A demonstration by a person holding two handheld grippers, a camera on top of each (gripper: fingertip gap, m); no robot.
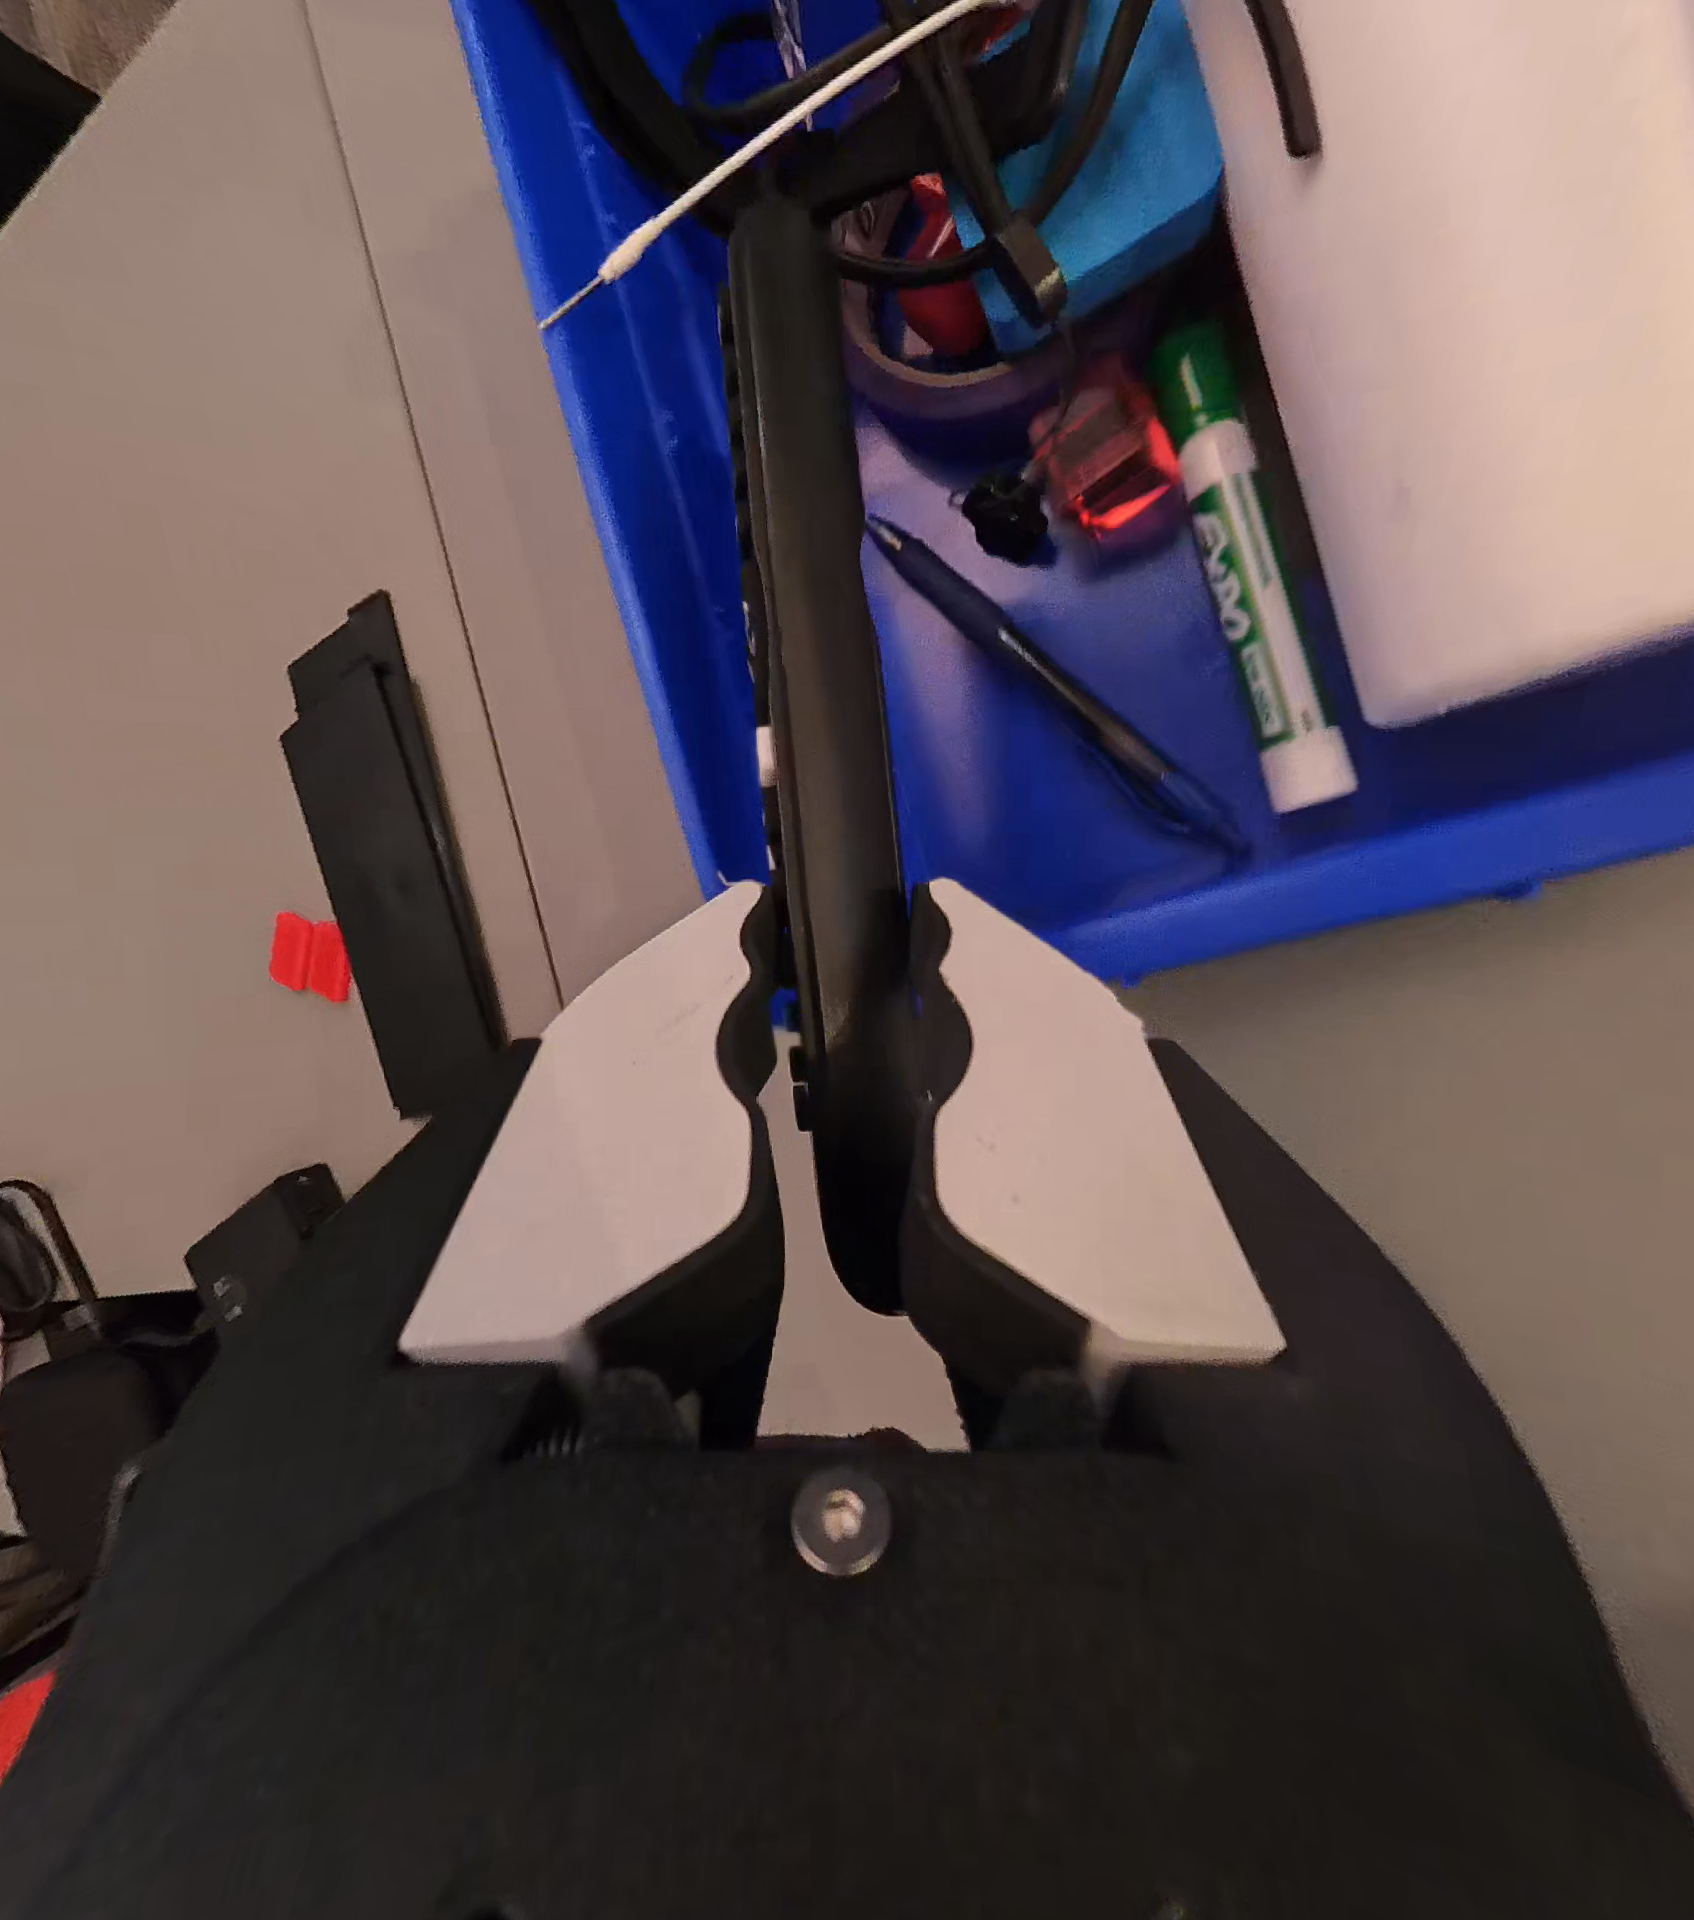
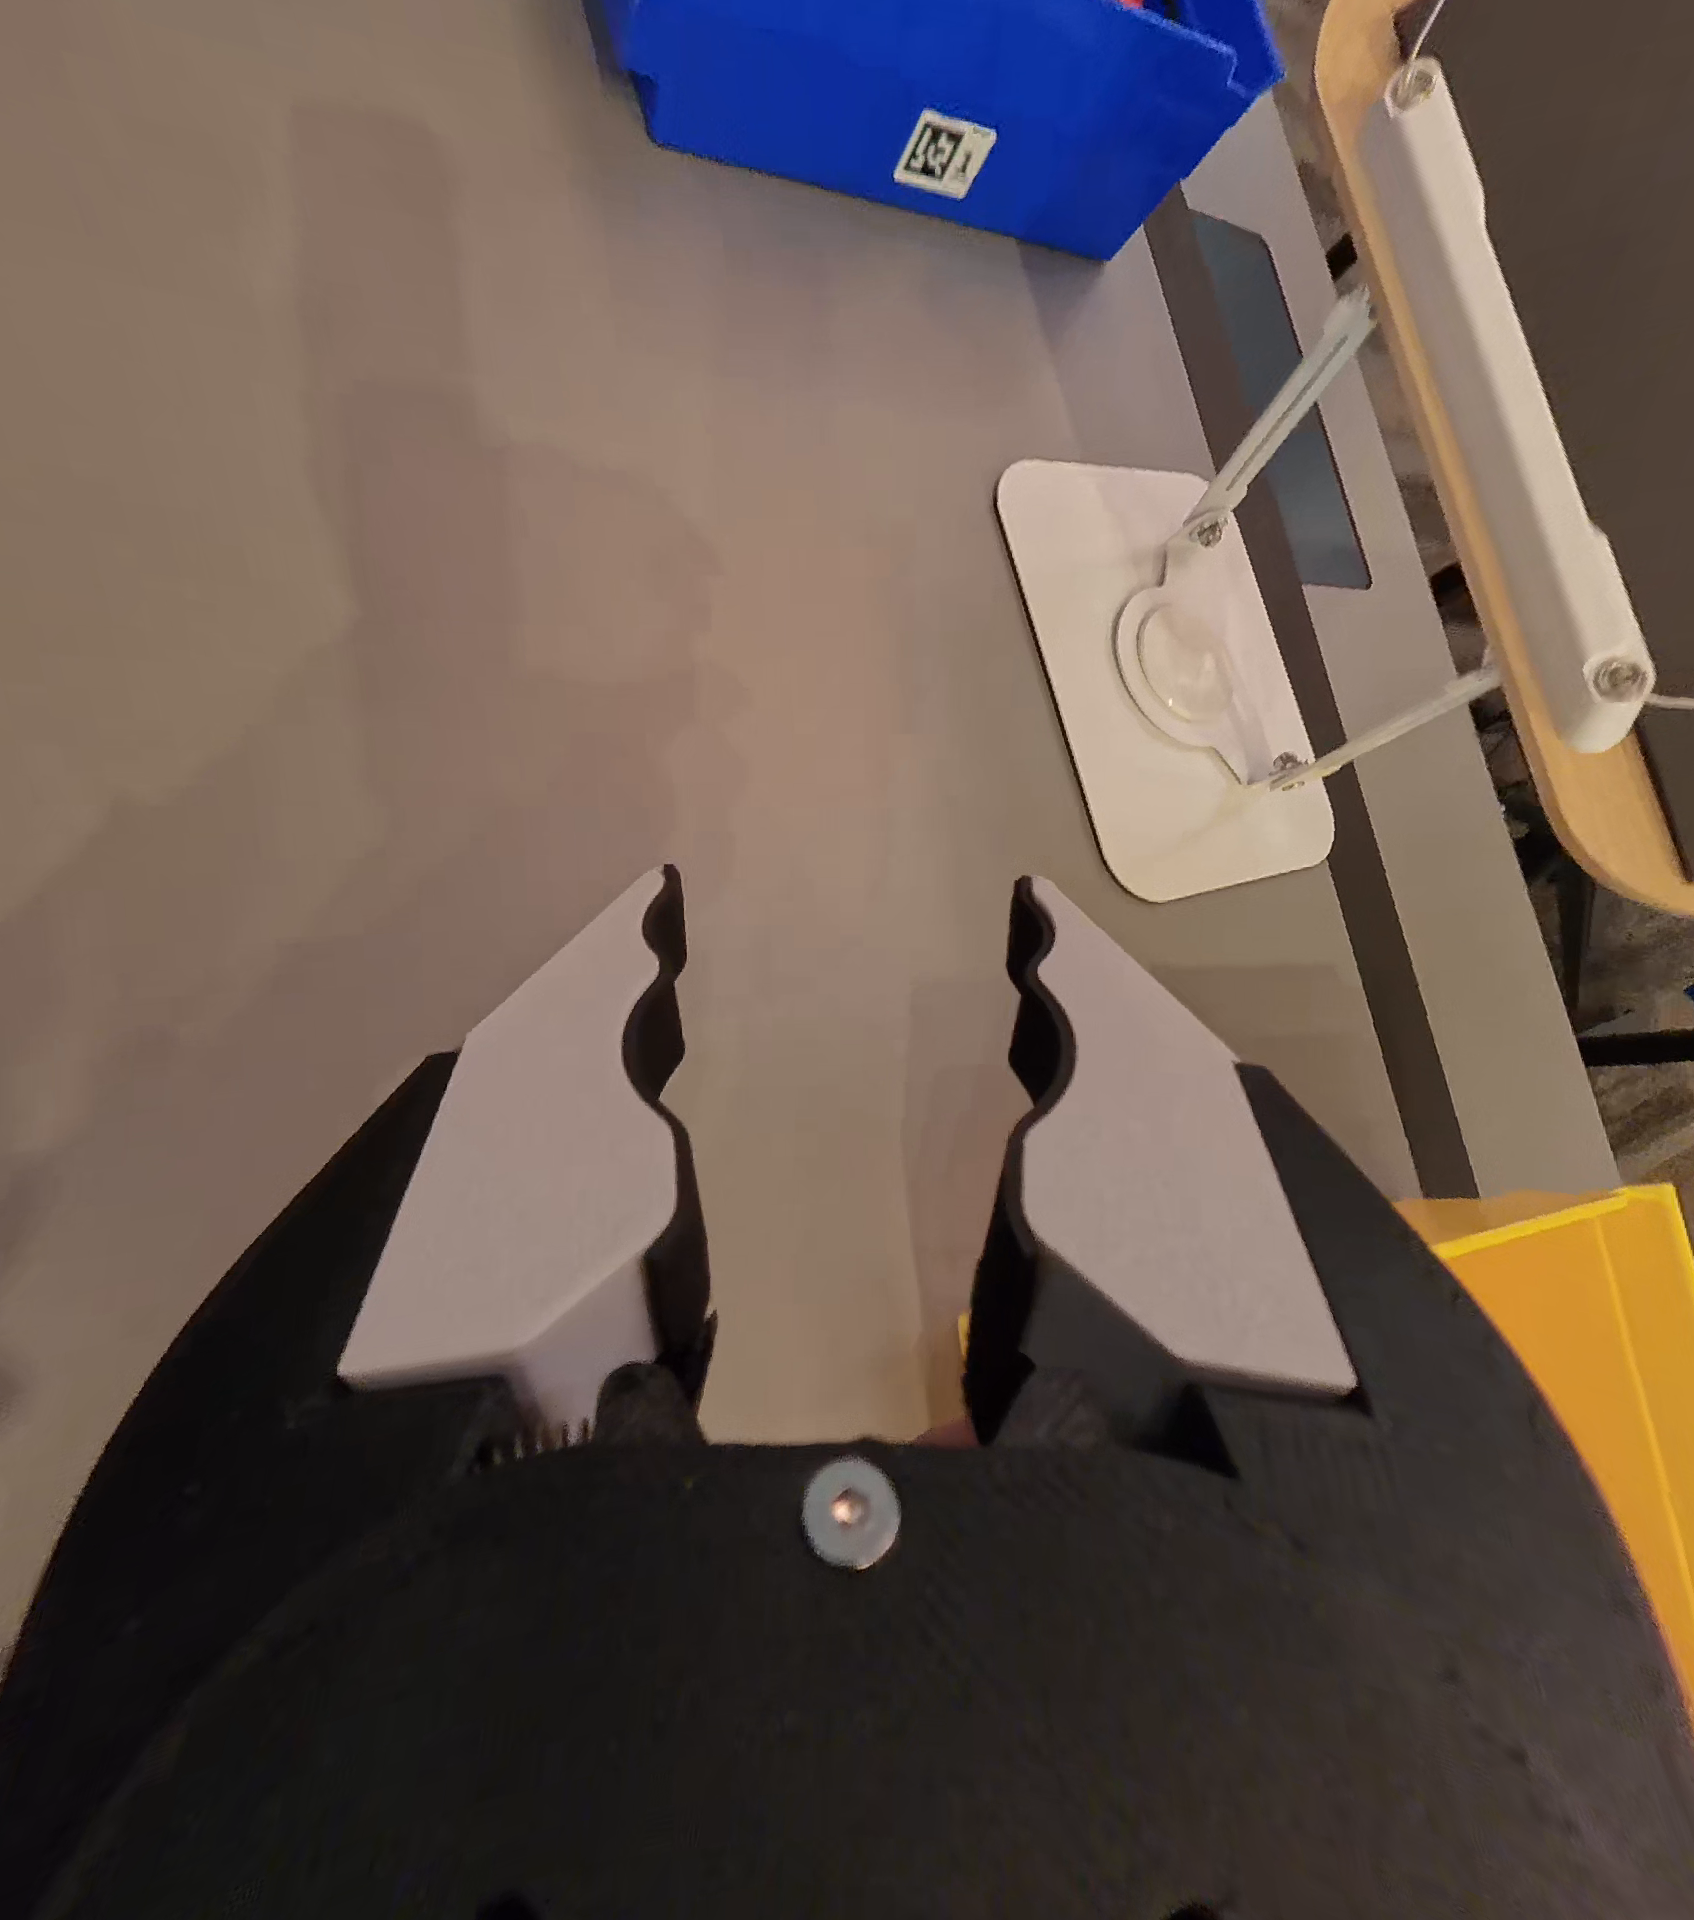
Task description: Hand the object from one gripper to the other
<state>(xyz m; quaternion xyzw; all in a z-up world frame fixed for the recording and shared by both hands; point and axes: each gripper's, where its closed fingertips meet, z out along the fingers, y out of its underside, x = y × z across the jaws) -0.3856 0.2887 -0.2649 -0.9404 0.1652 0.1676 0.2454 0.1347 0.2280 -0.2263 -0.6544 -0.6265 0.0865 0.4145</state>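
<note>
My left gripper is shut on a long black handle-shaped object. The object runs forward from between the fingers and over the blue bin; its far end is lost among black cables. My right gripper is open and empty above the bare grey table. Neither gripper shows in the other's view.
The blue bin holds a green marker, a blue pen, a tape roll, a red clear piece, cables and a white box. In the right wrist view stand the blue bin, a white lamp base and a yellow bin. Spacing between my two grippers at the tips: around 55 centimeters.
</note>
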